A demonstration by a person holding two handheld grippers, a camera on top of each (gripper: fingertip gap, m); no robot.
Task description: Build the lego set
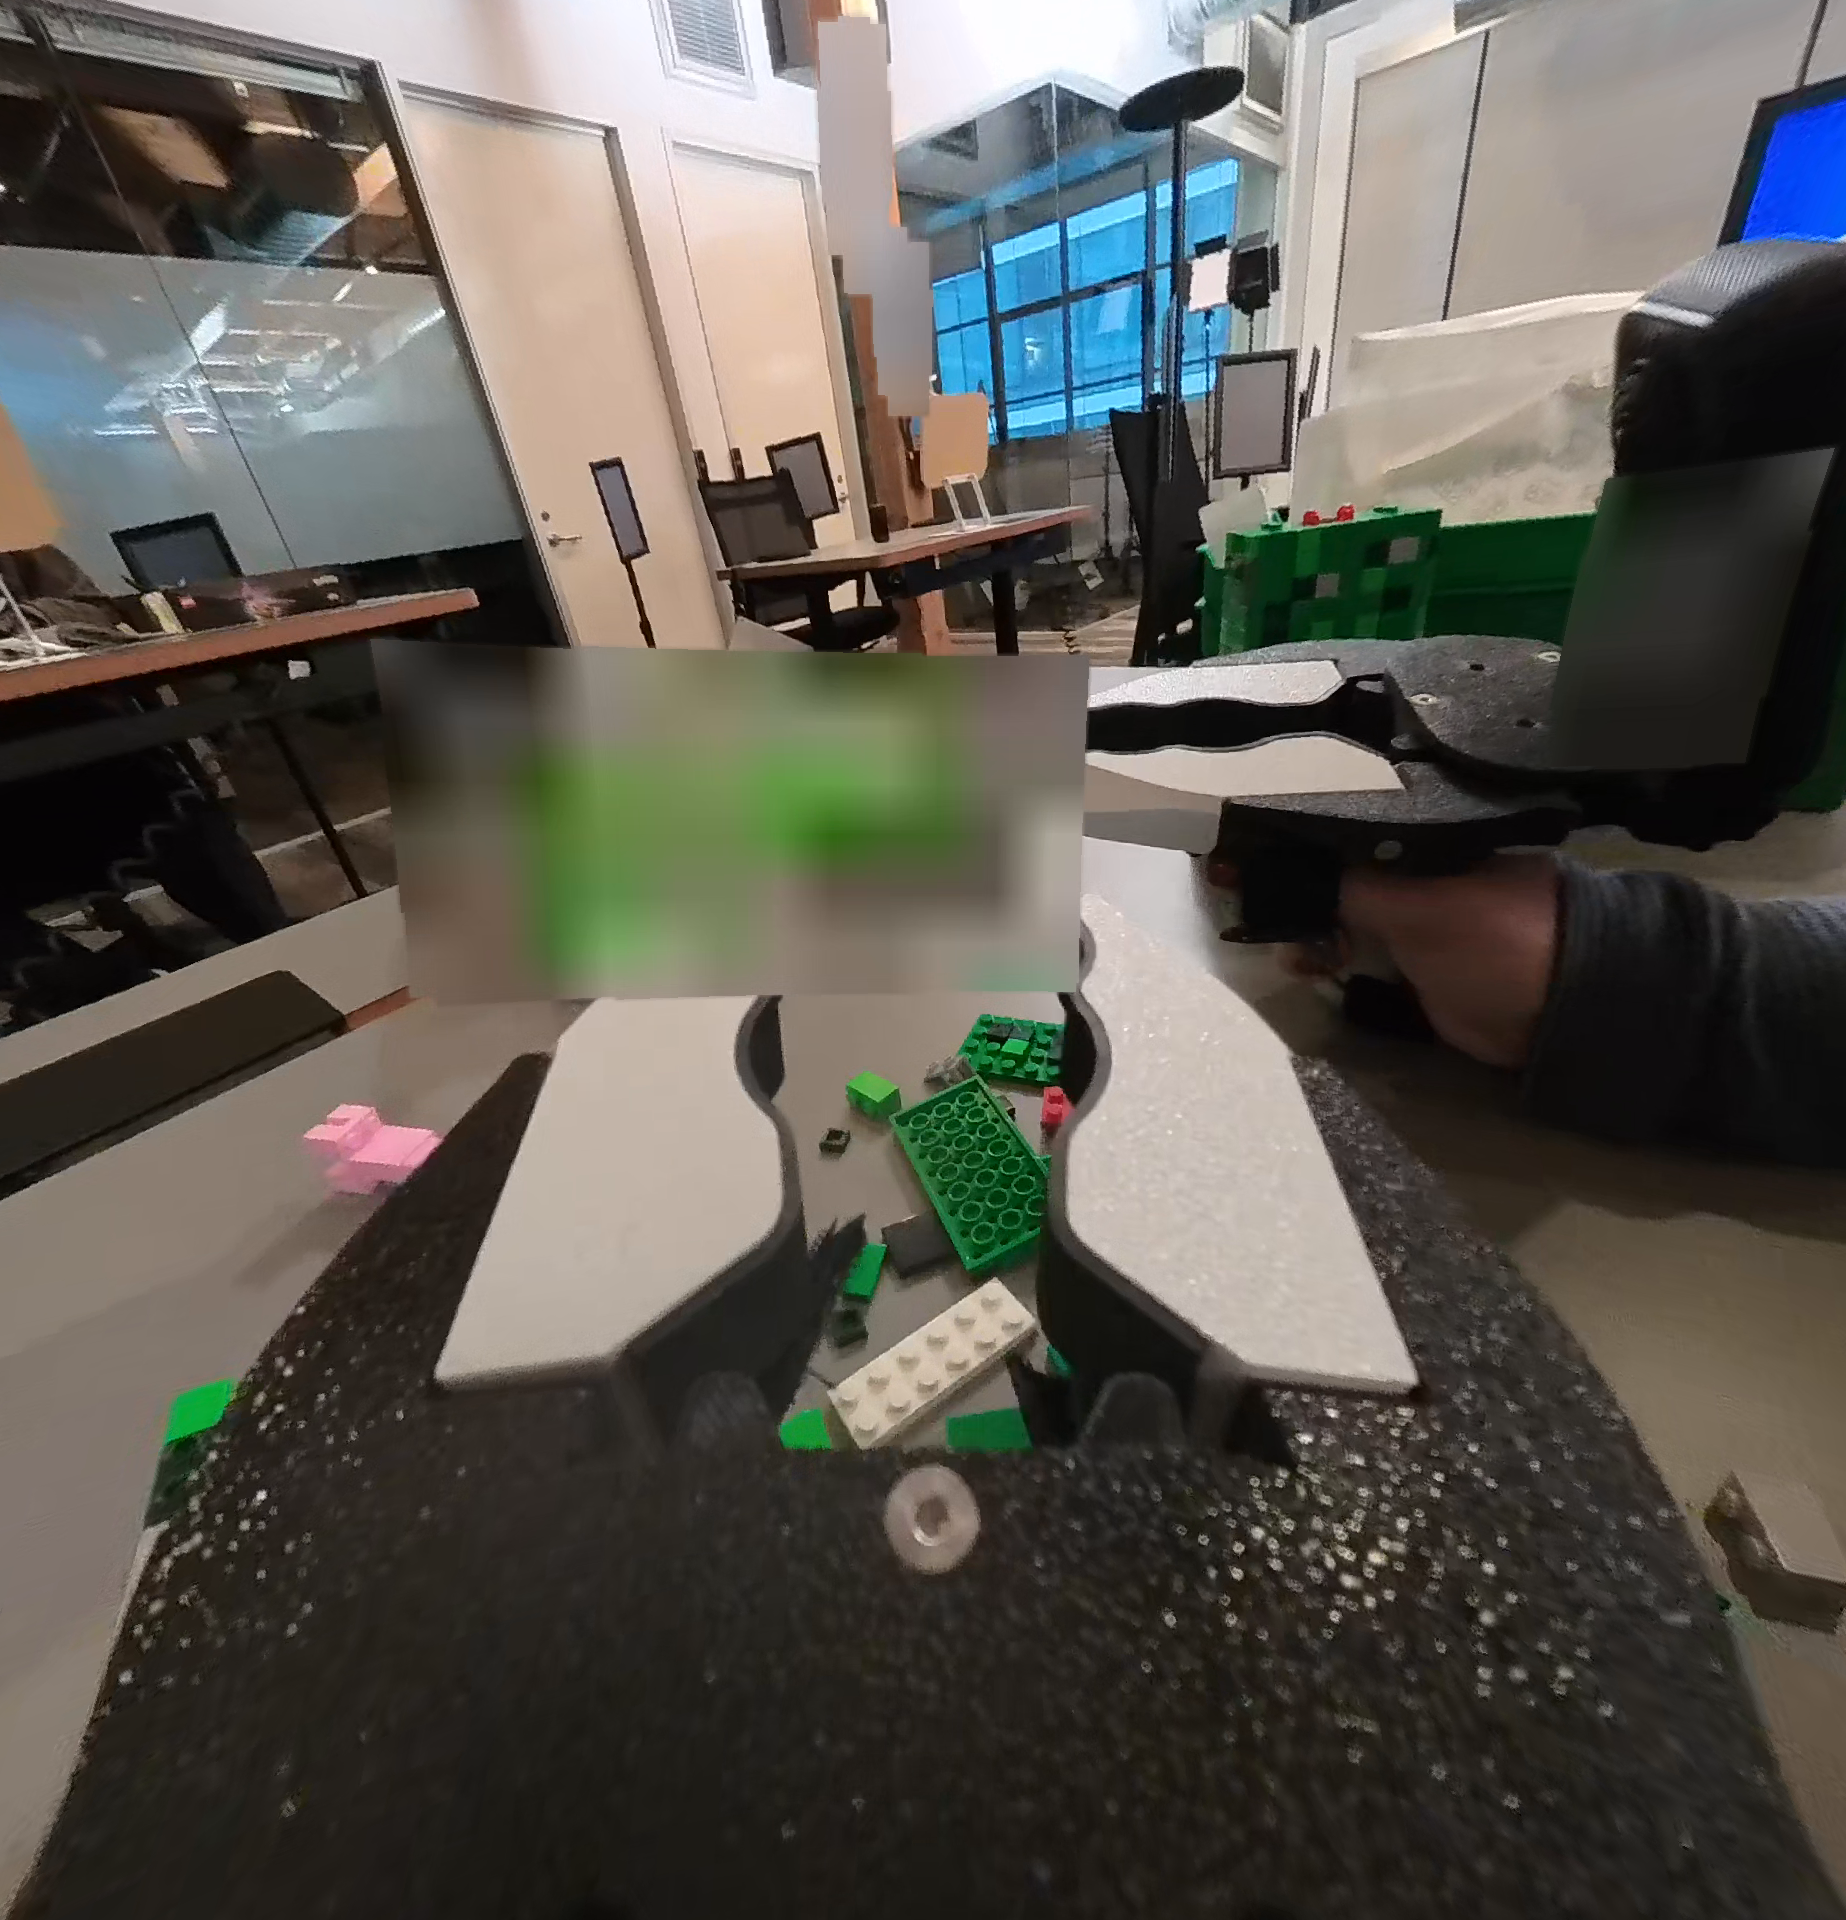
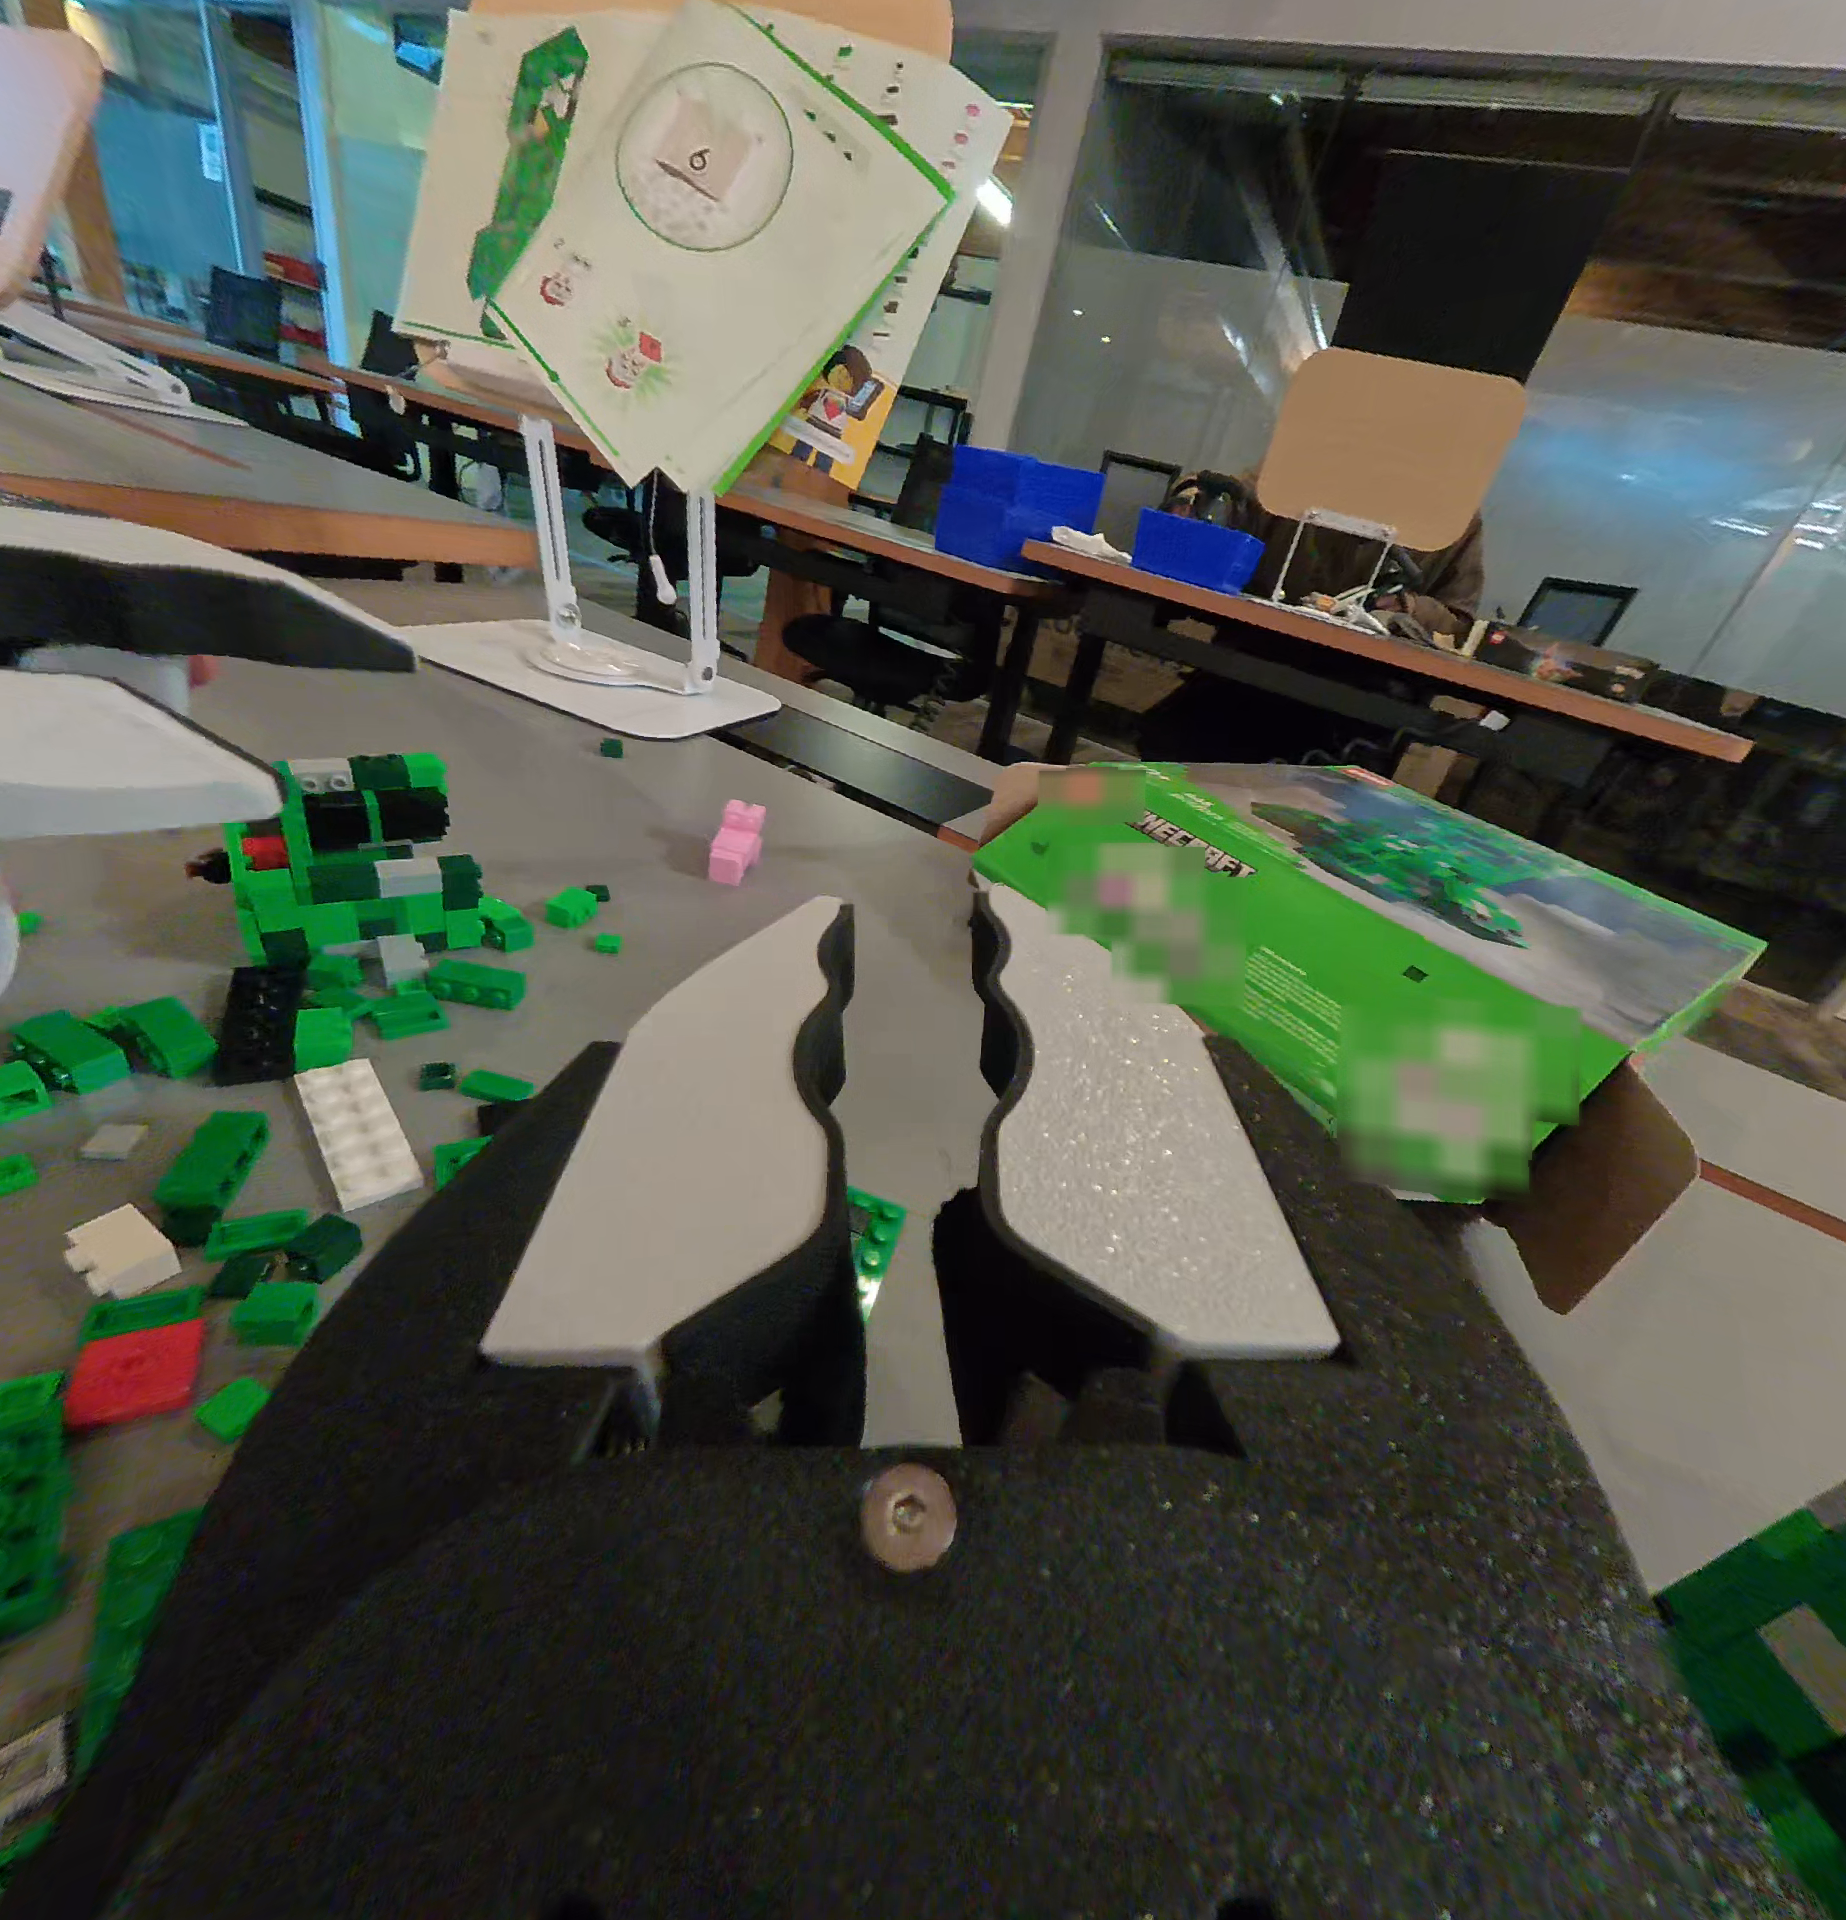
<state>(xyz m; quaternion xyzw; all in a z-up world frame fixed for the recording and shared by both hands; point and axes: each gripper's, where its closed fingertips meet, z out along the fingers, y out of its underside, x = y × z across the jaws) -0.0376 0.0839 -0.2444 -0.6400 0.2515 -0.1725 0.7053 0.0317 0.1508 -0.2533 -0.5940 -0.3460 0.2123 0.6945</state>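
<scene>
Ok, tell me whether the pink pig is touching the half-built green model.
Apart. The right wrist view shows the pink pig standing alone, with a stretch of bare grey table between it and the green model.

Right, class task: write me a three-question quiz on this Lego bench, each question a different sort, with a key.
1. True or false: the left claw is gripping the white plate.
2. What colour is the small animal figure standing alone on the table?
3. Multiple choice: what lies beyond the right claw, to its right? A) a green set box B) a blue bin C) a laptop

Key: 1 false, its fingers stand open above loose bricks; 2 pink; 3 A.
</scene>
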